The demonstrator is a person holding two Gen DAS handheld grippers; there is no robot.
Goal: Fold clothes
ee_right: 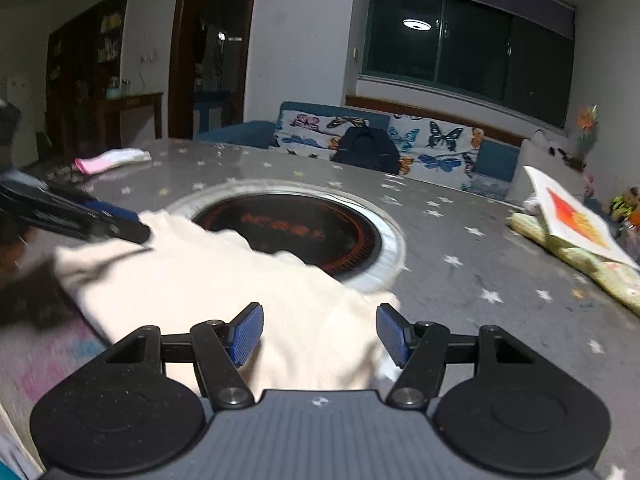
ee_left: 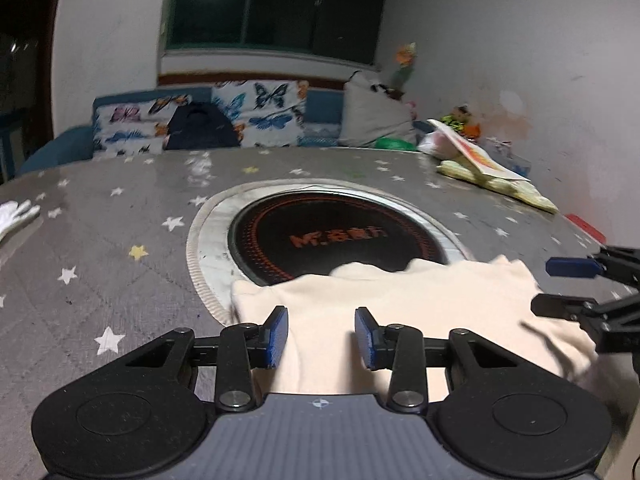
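A cream garment (ee_left: pixel 400 300) lies on the grey star-print table (ee_left: pixel 100 248), partly over the round black cooktop (ee_left: pixel 332 236). My left gripper (ee_left: pixel 321 338) is open, its blue pads over the garment's near edge, nothing held. In the right wrist view the same garment (ee_right: pixel 224 280) spreads in front of my right gripper (ee_right: pixel 320 334), which is open above it. The right gripper shows at the left wrist view's right edge (ee_left: pixel 560 286), jaws apart. The left gripper shows at the right wrist view's left edge (ee_right: pixel 128 226), by the garment's far corner.
A pink and white cloth (ee_right: pixel 112 160) lies at the table's far left. A white glove (ee_left: pixel 16 216) lies at the left edge. A book on yellow-green packets (ee_left: pixel 492 172) sits at the right. A butterfly-print sofa (ee_left: pixel 200 120) with a dark backpack (ee_left: pixel 202 128) stands behind.
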